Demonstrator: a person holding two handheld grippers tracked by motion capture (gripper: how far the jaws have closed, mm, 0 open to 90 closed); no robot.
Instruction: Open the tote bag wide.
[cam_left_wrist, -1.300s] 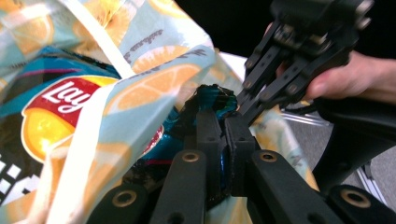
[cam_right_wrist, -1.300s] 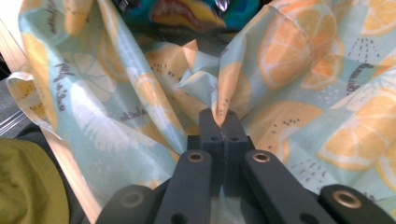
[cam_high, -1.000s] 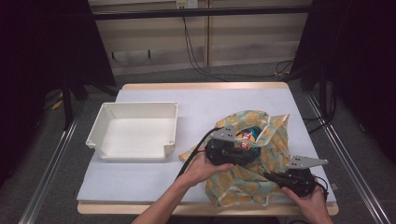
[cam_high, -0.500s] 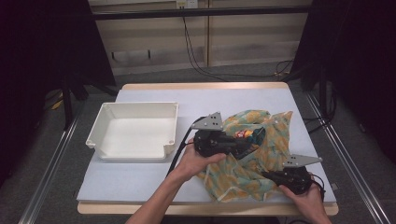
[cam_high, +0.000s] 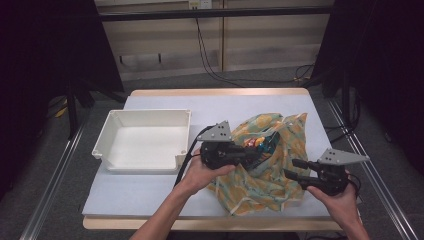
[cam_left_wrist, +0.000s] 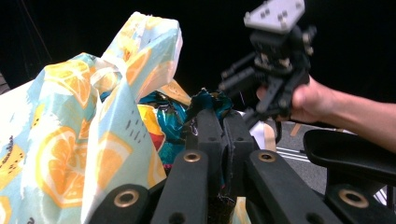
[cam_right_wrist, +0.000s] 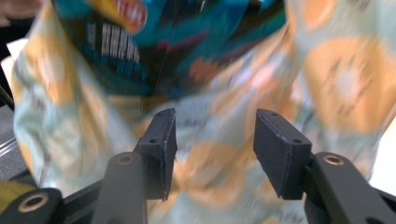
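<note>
A cloth bag (cam_high: 270, 185) printed with orange slices lies crumpled on the table's right half. A teal snack packet (cam_high: 257, 144) shows in its open mouth. My left gripper (cam_high: 260, 151) reaches in from the left and is shut on the packet's crinkled edge (cam_left_wrist: 210, 99). In the left gripper view its jaws (cam_left_wrist: 223, 123) are pressed together, with the bag (cam_left_wrist: 93, 130) bunched at the left. My right gripper (cam_high: 292, 168) hangs open just right of the bag and touches nothing. The right gripper view, blurred, looks between its open jaws (cam_right_wrist: 212, 149) at the bag (cam_right_wrist: 327, 79) and the packet (cam_right_wrist: 154, 46).
A white empty tray (cam_high: 150, 112) stands on the table's left half, close to my left hand. The table's front edge runs just below the bag. Dark stands and cables surround the table at the back and sides.
My left gripper has lifted and drawn left, shut on the packet, which now shows more in the bag's mouth. My right gripper has backed off the bag to the right.
</note>
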